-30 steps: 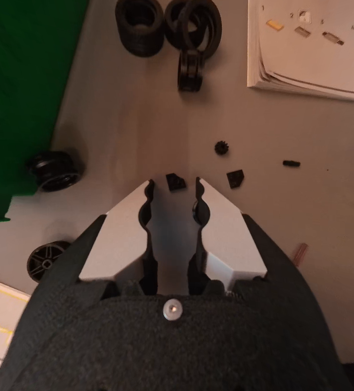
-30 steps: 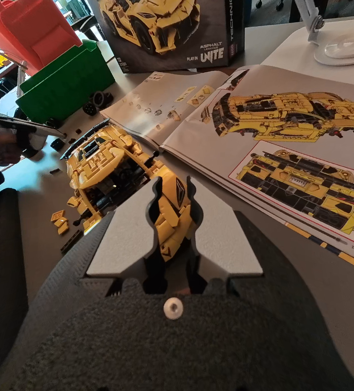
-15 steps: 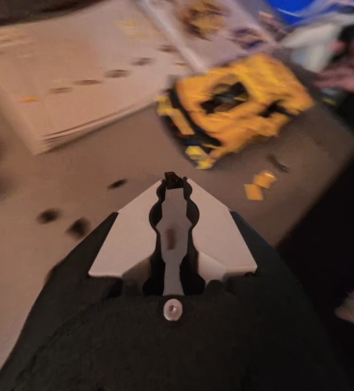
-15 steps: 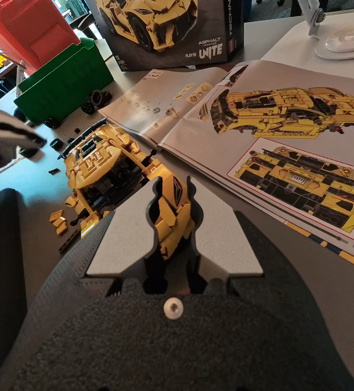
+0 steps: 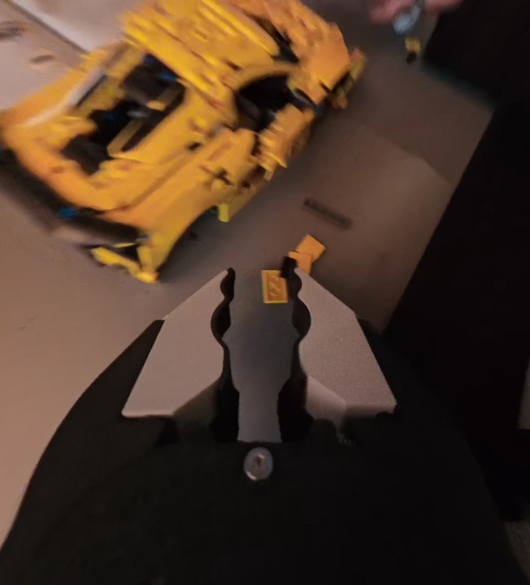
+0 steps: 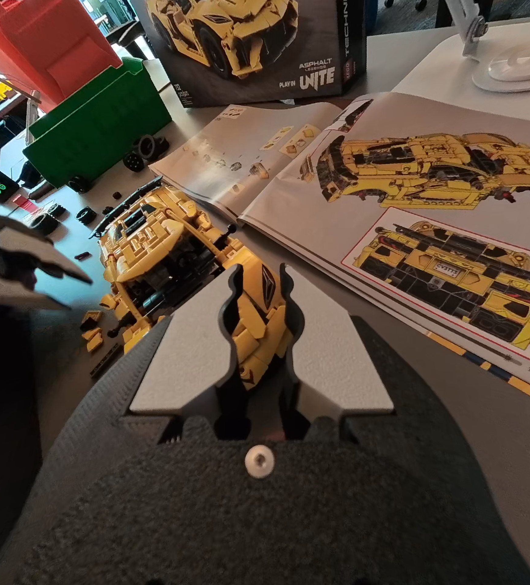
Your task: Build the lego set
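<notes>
The yellow Lego car (image 6: 175, 269) sits mid-left in the right wrist view, on the grey table (image 6: 447, 443), its nose between the spread fingers of the right gripper (image 6: 260, 272), which grips nothing. The left wrist view shows it blurred at upper left (image 5: 168, 126). There the left gripper (image 5: 262, 275) is spread too; a small black piece (image 5: 287, 264) sits against its right fingertip, beside loose yellow tiles (image 5: 274, 289). Only the right view shows the open instruction booklet (image 6: 399, 202), the printed set box (image 6: 257, 47), the green bin (image 6: 99, 133) and black tyres (image 6: 146, 145); their writing is left unquoted.
</notes>
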Demonstrator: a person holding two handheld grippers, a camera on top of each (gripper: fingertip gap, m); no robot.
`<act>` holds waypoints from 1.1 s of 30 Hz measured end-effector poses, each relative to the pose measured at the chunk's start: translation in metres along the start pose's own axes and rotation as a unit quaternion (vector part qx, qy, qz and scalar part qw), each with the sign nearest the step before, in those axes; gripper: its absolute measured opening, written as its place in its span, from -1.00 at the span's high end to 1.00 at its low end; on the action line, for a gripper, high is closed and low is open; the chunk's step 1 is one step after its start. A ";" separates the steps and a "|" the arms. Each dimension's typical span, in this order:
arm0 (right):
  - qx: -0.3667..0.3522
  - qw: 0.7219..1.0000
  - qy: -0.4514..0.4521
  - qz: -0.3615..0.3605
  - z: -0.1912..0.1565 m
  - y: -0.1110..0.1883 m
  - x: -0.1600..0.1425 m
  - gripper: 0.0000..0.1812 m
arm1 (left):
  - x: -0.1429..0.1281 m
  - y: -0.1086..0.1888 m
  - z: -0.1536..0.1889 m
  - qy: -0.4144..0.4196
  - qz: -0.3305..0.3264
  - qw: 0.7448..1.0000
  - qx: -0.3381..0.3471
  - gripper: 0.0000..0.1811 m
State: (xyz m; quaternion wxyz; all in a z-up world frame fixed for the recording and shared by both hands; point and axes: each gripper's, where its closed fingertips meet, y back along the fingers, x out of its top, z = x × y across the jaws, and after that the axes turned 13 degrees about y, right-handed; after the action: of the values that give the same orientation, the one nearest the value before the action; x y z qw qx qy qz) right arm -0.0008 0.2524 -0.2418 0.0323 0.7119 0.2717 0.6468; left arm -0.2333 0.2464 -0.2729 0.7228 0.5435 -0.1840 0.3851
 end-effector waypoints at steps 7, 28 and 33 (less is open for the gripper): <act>0.001 1.000 -0.002 -0.001 0.000 0.000 -0.001 0.75 | 0.000 0.081 -0.151 0.239 0.096 0.942 0.216 0.62; 0.004 1.000 -0.003 -0.005 -0.001 -0.002 -0.002 0.75 | 0.008 0.035 -0.078 0.083 0.033 0.993 0.072 0.85; 0.005 1.000 -0.001 -0.004 -0.002 -0.001 -0.002 0.75 | -0.010 0.000 0.013 -0.031 -0.038 0.997 -0.060 0.85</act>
State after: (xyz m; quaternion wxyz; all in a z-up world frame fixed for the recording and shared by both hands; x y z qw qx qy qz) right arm -0.0029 0.2522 -0.2437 0.0320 0.7115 0.2779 0.6446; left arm -0.2378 0.2309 -0.2753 0.7620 0.5175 -0.2084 0.3289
